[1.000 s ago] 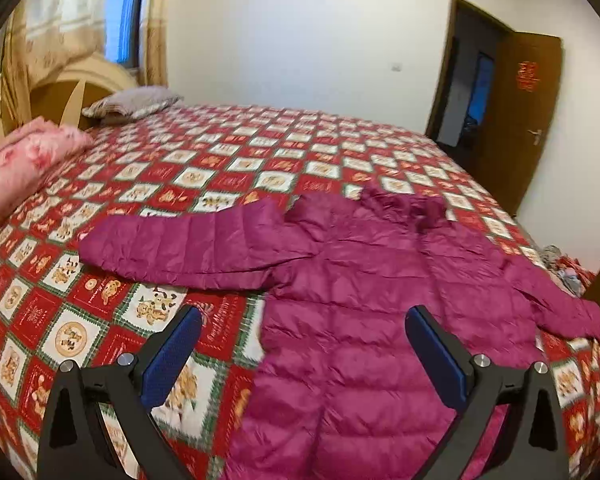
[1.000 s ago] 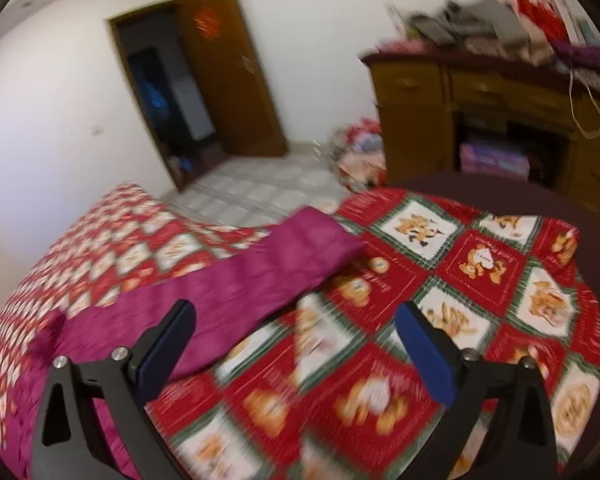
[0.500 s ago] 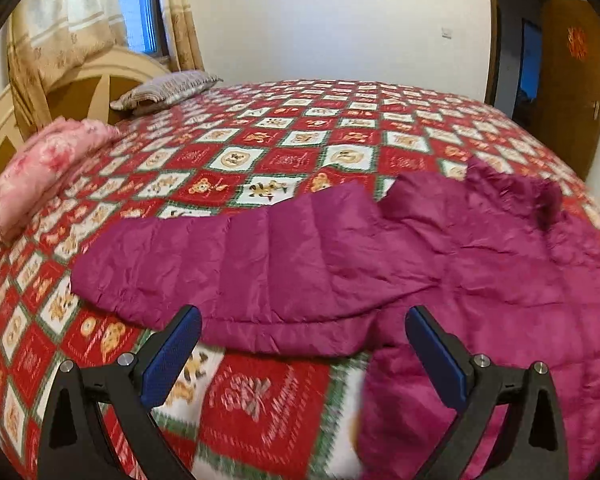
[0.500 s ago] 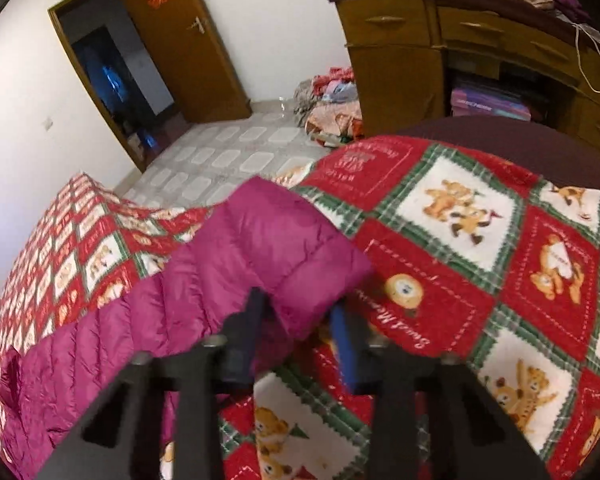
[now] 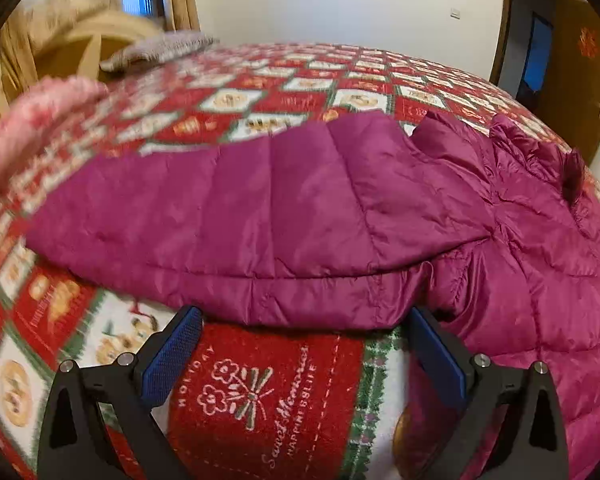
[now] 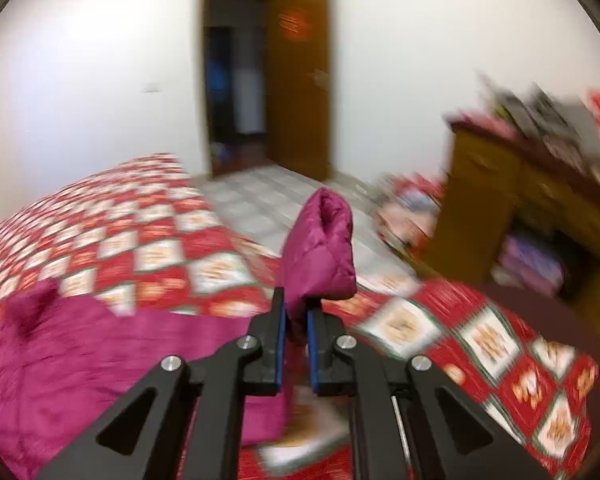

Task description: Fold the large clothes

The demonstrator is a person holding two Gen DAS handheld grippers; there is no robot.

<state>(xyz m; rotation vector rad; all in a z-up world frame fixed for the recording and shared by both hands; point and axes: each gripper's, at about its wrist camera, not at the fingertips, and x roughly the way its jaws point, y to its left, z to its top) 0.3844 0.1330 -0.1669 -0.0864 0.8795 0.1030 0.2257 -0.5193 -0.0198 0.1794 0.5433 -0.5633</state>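
One magenta quilted jacket (image 5: pixel 380 216) is seen spread on a bed (image 5: pixel 260 392) covered with a red, white and green patterned blanket. Two sleeves can be counted across the two views.

In the left wrist view, one sleeve (image 5: pixel 236 220) is laid out flat across the blanket, its cuff end toward the left of the picture. The left tongs (image 5: pixel 302 352) are held wide open just at the near edge of this sleeve; nothing is gripped between the two blue pads (image 5: pixel 172 356), and only blanket shows between them. One grey pillow (image 5: pixel 160 46) and one pink folded cover (image 5: pixel 24 128) are seen at the head of the bed, both blurred.

In the right wrist view, the right tongs (image 6: pixel 296 332) are closed tight on the other sleeve's cuff (image 6: pixel 320 256), which is raised clear of the blanket and stands up beyond the pads. The jacket body (image 6: pixel 100 352) is seen lying at the lower left. One open door (image 6: pixel 300 76) and one wooden cabinet (image 6: pixel 512 208) piled with things are seen behind, heavily blurred.
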